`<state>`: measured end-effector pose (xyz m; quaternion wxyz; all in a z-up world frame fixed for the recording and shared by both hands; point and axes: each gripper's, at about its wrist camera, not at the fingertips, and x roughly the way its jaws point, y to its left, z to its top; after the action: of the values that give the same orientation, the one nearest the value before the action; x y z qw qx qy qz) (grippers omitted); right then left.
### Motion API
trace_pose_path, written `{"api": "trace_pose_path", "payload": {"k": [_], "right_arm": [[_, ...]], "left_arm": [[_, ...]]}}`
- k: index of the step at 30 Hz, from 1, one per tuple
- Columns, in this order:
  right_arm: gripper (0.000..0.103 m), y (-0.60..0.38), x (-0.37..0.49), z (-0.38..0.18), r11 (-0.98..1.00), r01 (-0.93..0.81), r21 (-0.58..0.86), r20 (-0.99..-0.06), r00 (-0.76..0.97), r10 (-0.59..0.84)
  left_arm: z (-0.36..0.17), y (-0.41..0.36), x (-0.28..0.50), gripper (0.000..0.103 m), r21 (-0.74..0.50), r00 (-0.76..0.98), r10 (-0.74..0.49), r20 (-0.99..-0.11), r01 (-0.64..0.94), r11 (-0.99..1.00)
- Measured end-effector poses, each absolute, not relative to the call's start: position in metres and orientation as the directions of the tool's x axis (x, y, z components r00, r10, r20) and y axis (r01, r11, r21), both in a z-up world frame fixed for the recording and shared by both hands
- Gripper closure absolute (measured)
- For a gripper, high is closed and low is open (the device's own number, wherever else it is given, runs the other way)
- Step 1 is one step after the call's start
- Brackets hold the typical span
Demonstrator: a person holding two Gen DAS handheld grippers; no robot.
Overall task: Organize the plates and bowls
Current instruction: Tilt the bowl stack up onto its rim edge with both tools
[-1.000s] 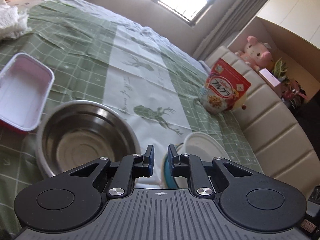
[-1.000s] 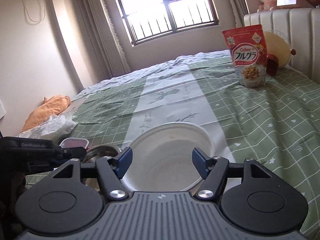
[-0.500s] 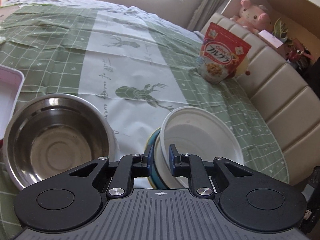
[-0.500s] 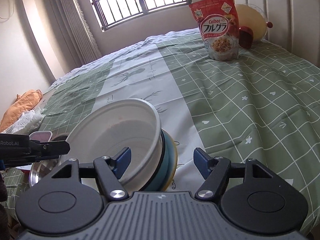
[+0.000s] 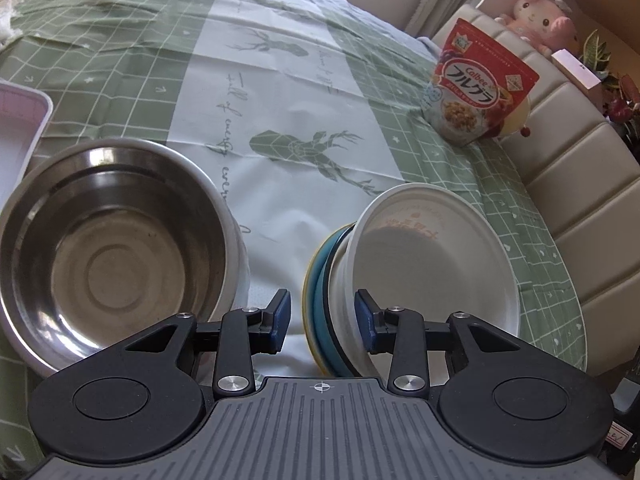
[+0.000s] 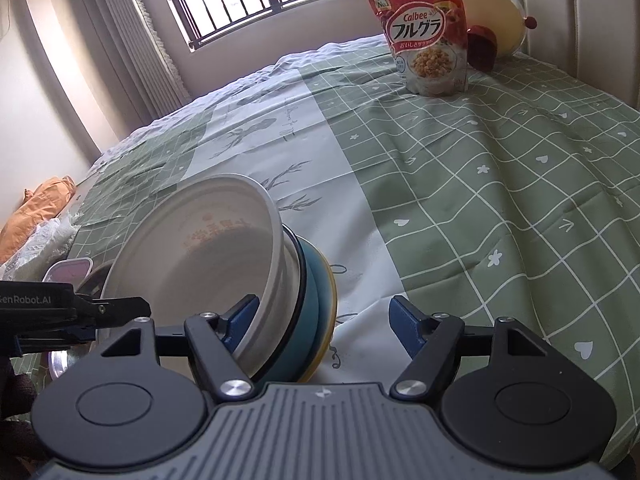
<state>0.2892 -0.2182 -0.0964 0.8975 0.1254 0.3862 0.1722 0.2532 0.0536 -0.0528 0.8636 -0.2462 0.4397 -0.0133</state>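
Observation:
A white bowl sits nested in a blue bowl with a yellow plate under it; the stack is tilted on the green checked bedspread. It also shows in the right wrist view, white bowl and blue bowl. A steel bowl stands left of the stack. My left gripper is open, its jaws on either side of the stack's near rim. My right gripper is open wide, its left finger inside the white bowl's rim.
A red cereal bag stands far right by the padded headboard; it also shows in the right wrist view. A pink-lidded white container lies at the left edge. Orange cloth lies far left.
My left gripper has opened from nearly shut. The bowl stack has tipped further onto its side. Both cameras have moved closer and lower to the stack.

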Motion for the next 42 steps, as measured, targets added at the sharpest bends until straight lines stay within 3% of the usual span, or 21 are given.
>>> {"api": "trace_pose_path", "payload": {"k": [8,13,17,42], "right_arm": [[0.030,-0.214,0.312,-0.111,0.889,-0.214,0.405,-0.687,0.570,0.450],[0.031,-0.213,0.333,-0.125,0.826,-0.224,0.517,-0.687,0.468,0.556],[0.045,-0.202,0.341,-0.126,0.804,-0.278,0.526,-0.678,0.433,0.594],[0.038,-0.173,0.321,-0.123,0.768,-0.306,0.563,-0.694,0.330,0.640]], "left_arm": [[-0.070,0.045,0.264,0.064,-0.471,0.575,-0.287,-0.766,-0.199,0.859],[-0.079,0.045,0.267,0.063,-0.496,0.575,-0.311,-0.756,-0.195,0.846],[-0.082,0.042,0.267,0.062,-0.487,0.590,-0.300,-0.749,-0.184,0.854],[-0.072,0.066,0.228,0.063,-0.443,0.544,-0.260,-0.798,-0.236,0.865]]}}
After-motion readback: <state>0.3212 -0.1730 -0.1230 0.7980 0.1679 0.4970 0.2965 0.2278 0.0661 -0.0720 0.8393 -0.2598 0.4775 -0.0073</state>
